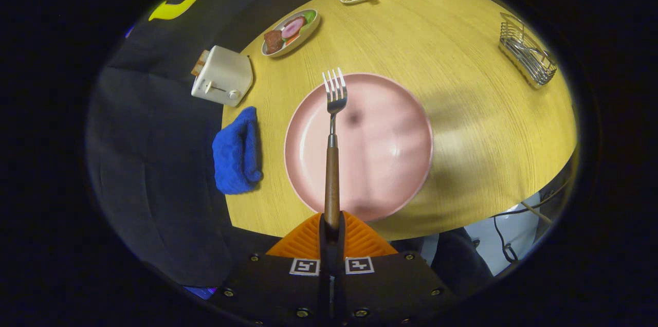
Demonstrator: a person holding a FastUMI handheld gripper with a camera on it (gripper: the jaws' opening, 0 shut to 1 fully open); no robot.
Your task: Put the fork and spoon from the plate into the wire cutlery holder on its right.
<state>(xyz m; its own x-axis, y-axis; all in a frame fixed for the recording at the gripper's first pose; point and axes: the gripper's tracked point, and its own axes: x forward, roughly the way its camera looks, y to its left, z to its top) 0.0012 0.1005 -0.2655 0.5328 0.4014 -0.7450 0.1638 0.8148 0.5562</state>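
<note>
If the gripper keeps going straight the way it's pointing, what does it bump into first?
Probably the pink plate. The gripper has its jaws shut on the fork, which sticks out ahead over the plate, so the fork's tines would likely arrive first. Its height above the plate is hard to judge.

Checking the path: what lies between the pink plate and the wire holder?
Bare tabletop between plate and wire holder, in the gripper view. Gripper holds the fork.
</note>
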